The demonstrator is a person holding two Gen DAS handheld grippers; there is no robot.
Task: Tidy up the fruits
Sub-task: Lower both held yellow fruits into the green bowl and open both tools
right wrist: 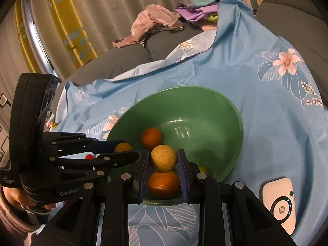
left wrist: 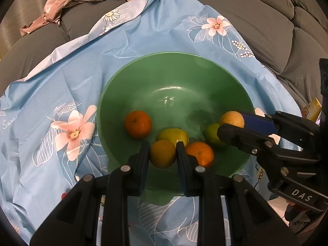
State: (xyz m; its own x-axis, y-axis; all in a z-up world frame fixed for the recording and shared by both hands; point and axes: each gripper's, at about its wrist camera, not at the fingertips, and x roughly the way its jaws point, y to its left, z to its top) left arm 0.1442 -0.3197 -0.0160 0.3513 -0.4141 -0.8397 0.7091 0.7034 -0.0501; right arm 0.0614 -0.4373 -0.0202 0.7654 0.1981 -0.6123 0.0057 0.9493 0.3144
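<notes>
A green bowl sits on a blue floral cloth. It holds two oranges, a yellow-green lemon and a lime. My left gripper is shut on a yellow-orange fruit over the bowl's near side. My right gripper is shut on a pale yellow speckled fruit above the bowl; it also shows in the left wrist view holding that fruit. The left gripper shows in the right wrist view with its fruit.
The cloth lies over a grey sofa. Crumpled pink and purple clothes lie at the back. A white HP device rests on the cloth right of the bowl. A small red item lies left of the bowl.
</notes>
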